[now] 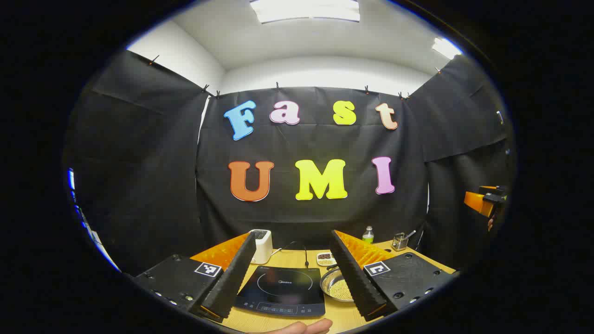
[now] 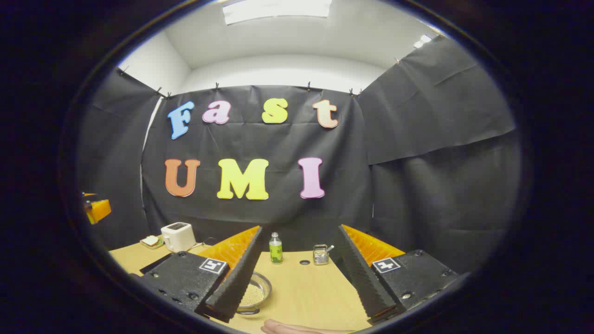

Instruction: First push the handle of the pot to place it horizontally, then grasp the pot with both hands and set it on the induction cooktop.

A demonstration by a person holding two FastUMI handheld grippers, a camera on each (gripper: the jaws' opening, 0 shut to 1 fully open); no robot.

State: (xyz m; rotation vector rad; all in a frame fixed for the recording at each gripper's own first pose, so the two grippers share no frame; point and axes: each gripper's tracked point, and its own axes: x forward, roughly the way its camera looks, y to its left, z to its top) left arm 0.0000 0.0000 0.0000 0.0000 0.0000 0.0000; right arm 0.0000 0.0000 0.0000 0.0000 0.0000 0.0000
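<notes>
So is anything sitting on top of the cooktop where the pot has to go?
Nothing visible sits on the cooktop; its glass top looks bare. A metal bowl of beans stands right beside it, and the open left gripper hangs in front.

The left gripper (image 1: 292, 278) and right gripper (image 2: 297, 283) are each showing two black ribbed fingers backed by orange ridged panels, mounted on black blocks that are carrying small screws and a white square marker with a black pattern.
</notes>
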